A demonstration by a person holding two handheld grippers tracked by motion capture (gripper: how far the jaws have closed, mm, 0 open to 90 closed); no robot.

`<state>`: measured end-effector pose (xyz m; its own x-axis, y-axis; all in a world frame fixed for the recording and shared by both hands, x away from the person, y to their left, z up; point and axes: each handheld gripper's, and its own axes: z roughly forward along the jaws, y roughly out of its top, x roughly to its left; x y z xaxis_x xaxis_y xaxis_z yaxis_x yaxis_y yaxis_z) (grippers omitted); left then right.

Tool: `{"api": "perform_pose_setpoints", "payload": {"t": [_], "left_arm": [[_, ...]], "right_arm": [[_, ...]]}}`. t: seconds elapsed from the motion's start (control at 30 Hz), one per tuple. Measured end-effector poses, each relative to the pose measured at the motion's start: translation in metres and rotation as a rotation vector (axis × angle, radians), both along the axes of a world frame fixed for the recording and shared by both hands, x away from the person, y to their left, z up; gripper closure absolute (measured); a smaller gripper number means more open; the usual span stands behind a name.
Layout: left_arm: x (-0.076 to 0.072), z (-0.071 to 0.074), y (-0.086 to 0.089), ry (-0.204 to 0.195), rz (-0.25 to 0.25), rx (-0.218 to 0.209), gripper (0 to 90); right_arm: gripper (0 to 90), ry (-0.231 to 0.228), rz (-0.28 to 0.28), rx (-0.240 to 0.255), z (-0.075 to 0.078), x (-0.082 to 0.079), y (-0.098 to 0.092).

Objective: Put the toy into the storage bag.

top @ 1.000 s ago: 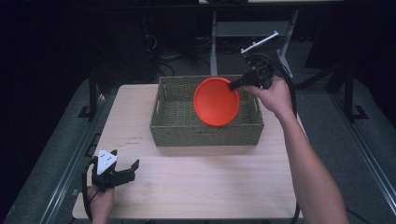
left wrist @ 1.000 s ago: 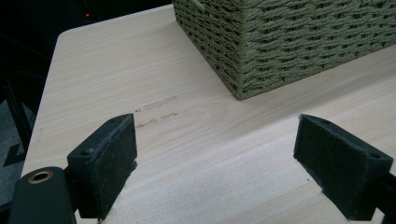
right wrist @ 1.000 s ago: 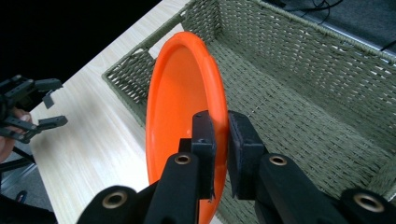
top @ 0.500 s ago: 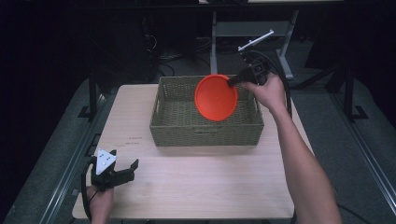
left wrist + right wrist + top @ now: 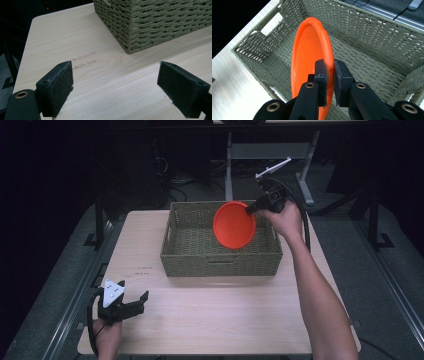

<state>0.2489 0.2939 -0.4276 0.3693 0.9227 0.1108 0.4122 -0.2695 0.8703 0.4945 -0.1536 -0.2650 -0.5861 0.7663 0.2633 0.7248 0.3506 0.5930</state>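
Note:
An orange plate [image 5: 234, 225] hangs tilted on edge above the woven basket [image 5: 190, 255], its hollow side facing the person. My right gripper [image 5: 250, 210] is shut on its rim from the right. In the right gripper view the plate [image 5: 308, 60] stands edge-on between the two jaws of my right gripper [image 5: 330, 68], over the basket's inside [image 5: 367, 55]. My left gripper [image 5: 131, 305] rests low at the table's front left, open, nothing between its pads [image 5: 56, 86]. The basket's corner [image 5: 140, 27] lies ahead of it in the left gripper view.
The light wooden table [image 5: 220, 320] has bare room in front of the basket and to its left. Faint marks [image 5: 83, 60] show on the wood ahead of the left gripper. Dark floor, a metal frame [image 5: 230, 155] and cables lie beyond the table's far edge.
The right gripper has carried the orange plate slightly up and toward the back of the basket. The left gripper has stayed in place, open.

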Motion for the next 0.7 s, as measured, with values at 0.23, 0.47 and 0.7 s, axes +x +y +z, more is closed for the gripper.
{"api": "perform_pose_setpoints", "payload": {"t": [0.23, 0.47, 0.7], "left_arm": [[0.0, 0.0, 0.0, 0.004, -0.007, 0.011, 12.8], [0.0, 0.0, -0.001, 0.005, -0.004, 0.009, 12.8], [0.0, 0.0, -0.001, 0.004, -0.003, 0.008, 12.8]], "right_arm": [[82.0, 0.009, -0.014, -0.001, -0.014, 0.005, -0.001], [82.0, 0.032, -0.031, -0.038, -0.027, 0.011, -0.001], [82.0, 0.036, -0.039, -0.053, -0.031, 0.013, 0.0]]}}
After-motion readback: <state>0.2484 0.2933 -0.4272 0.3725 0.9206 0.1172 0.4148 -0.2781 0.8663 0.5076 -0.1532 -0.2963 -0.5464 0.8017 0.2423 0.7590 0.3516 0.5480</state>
